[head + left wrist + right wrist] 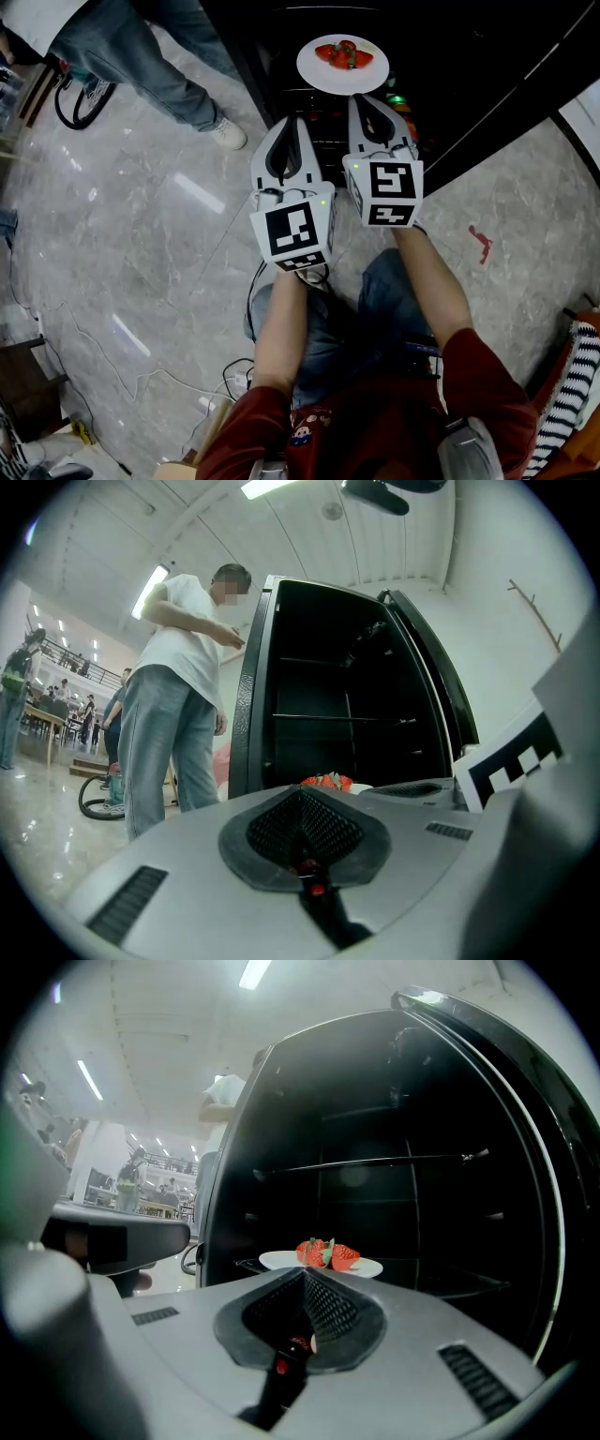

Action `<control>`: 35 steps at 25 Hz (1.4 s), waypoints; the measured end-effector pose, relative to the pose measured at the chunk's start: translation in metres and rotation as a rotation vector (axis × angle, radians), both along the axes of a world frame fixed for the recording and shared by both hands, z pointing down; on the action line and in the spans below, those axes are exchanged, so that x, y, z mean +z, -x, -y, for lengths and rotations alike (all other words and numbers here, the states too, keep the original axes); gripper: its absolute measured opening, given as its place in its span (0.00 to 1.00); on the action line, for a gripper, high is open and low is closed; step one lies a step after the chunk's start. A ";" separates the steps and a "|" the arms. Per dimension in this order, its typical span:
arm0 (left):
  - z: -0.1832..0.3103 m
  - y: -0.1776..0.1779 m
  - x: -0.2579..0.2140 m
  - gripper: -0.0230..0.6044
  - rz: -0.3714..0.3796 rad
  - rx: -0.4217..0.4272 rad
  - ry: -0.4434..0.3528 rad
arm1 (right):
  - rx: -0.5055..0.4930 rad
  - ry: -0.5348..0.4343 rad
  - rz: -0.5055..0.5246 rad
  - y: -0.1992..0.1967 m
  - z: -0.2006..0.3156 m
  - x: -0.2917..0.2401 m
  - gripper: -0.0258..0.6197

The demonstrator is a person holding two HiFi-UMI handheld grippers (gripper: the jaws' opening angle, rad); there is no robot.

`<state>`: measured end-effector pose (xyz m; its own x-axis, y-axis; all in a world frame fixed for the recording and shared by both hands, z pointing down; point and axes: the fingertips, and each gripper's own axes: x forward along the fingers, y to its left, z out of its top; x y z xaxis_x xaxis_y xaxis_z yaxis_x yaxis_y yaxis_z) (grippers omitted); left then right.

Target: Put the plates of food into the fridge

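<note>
Clerk: Plate point(327, 81), white, one; strawberries point(343, 54) on it, red with green tops. Where do we list it?
Checker: We list it inside the open fridge point(441, 1204), low in the dark compartment, lying level. Whether it rests on a shelf we cannot tell.
Clerk: Right hand-held gripper point(305, 1275)?
Checker: Clenched on the plate's near rim, as we read it; the jaws meet there and the rim passes behind their tips.
Clerk: Left hand-held gripper point(300, 791)?
Checker: Clenched on nothing, jaws pressed together. We place it just beside the right one, a little short of the plate, both pointing level at the fridge.
Clerk: Sundries?
Checker: Person point(178, 696) in white shirt and jeans, standing at the fridge's left side; pale marble floor point(141, 244) under us; fridge door point(433, 672), dark, swung open on the right
</note>
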<state>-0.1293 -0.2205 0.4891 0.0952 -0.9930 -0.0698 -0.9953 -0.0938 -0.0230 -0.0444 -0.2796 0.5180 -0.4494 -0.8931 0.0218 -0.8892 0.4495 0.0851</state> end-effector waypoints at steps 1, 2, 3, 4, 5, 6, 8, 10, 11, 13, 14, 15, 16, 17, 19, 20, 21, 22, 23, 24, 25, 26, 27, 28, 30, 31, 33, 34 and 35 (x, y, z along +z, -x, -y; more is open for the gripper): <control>0.000 0.001 0.000 0.05 -0.003 -0.001 0.001 | 0.001 0.000 0.000 0.000 0.001 0.000 0.05; 0.001 0.001 0.000 0.05 -0.005 -0.002 0.002 | 0.002 0.000 0.000 0.000 0.002 0.000 0.05; 0.001 0.002 0.001 0.05 -0.008 -0.002 0.003 | 0.003 -0.001 0.001 0.001 0.003 0.000 0.05; 0.002 0.002 0.001 0.05 -0.008 -0.002 0.004 | 0.004 -0.001 0.001 0.001 0.004 0.000 0.05; 0.002 0.002 0.001 0.05 -0.007 -0.002 0.004 | 0.004 -0.002 0.001 0.001 0.005 0.000 0.05; 0.003 0.002 0.001 0.05 -0.005 -0.002 0.005 | 0.004 -0.002 0.001 0.002 0.005 0.000 0.05; 0.003 0.002 0.002 0.05 -0.002 -0.003 0.005 | 0.003 0.000 0.001 0.002 0.007 0.001 0.05; 0.004 0.002 0.002 0.05 -0.002 -0.003 0.004 | 0.004 0.000 0.002 0.002 0.008 0.001 0.04; 0.004 0.001 0.002 0.05 -0.001 -0.003 0.005 | 0.005 0.000 0.003 0.002 0.009 0.001 0.04; 0.005 0.001 0.003 0.05 0.002 -0.004 0.007 | 0.005 -0.001 0.003 0.002 0.011 0.001 0.04; 0.006 0.000 0.003 0.05 0.003 -0.004 0.008 | 0.004 0.000 0.003 0.002 0.012 0.002 0.04; 0.006 0.000 0.003 0.05 0.004 -0.004 0.008 | 0.004 -0.001 0.003 0.002 0.013 0.002 0.05; 0.006 -0.001 0.002 0.05 0.005 -0.003 0.007 | 0.004 -0.002 0.004 0.001 0.014 0.002 0.05; 0.006 -0.001 0.002 0.05 0.008 -0.003 0.005 | 0.006 -0.003 0.005 0.001 0.014 0.002 0.05; 0.005 -0.001 0.002 0.05 0.014 -0.005 0.003 | 0.008 -0.004 0.006 0.000 0.015 0.002 0.05; 0.004 -0.001 0.002 0.05 0.017 -0.006 0.003 | 0.009 -0.005 0.006 0.001 0.016 0.001 0.05; 0.004 0.000 0.002 0.05 0.018 -0.008 0.003 | 0.010 -0.005 0.006 0.001 0.016 0.002 0.04; 0.003 0.000 0.003 0.05 0.017 -0.009 0.003 | 0.010 -0.004 0.005 0.001 0.016 0.002 0.05; 0.003 0.000 0.003 0.05 0.016 -0.010 0.003 | 0.011 -0.003 0.004 0.001 0.017 0.003 0.04; 0.003 0.000 0.004 0.05 0.015 -0.010 0.003 | 0.012 -0.002 0.003 0.000 0.018 0.004 0.05; 0.003 0.000 0.004 0.05 0.016 -0.011 0.003 | 0.013 -0.001 0.002 0.000 0.018 0.005 0.04; 0.003 0.000 0.004 0.05 0.016 -0.012 0.003 | 0.014 -0.002 0.001 0.001 0.019 0.005 0.04; 0.003 0.001 0.004 0.05 0.016 -0.012 0.004 | 0.015 -0.003 0.001 0.001 0.020 0.005 0.04; 0.003 0.000 0.005 0.05 0.015 -0.012 0.004 | 0.016 -0.005 0.000 0.001 0.020 0.005 0.05; 0.003 0.000 0.005 0.05 0.014 -0.009 0.004 | 0.017 -0.004 0.000 0.002 0.021 0.005 0.05; 0.003 -0.001 0.005 0.05 0.015 -0.008 0.004 | 0.017 -0.001 0.001 0.002 0.021 0.004 0.05; 0.002 -0.001 0.004 0.05 0.016 -0.005 0.003 | 0.017 0.001 0.001 0.003 0.020 0.004 0.04; 0.002 -0.002 0.004 0.05 0.015 -0.004 0.002 | 0.016 0.001 0.002 0.004 0.019 0.003 0.04; 0.002 -0.002 0.004 0.05 0.015 -0.003 0.002 | 0.015 0.001 0.002 0.004 0.019 0.003 0.04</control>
<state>-0.1271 -0.2228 0.4929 0.0928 -0.9935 -0.0666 -0.9952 -0.0905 -0.0375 -0.0488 -0.2983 0.5208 -0.4356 -0.8999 0.0219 -0.8962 0.4358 0.0824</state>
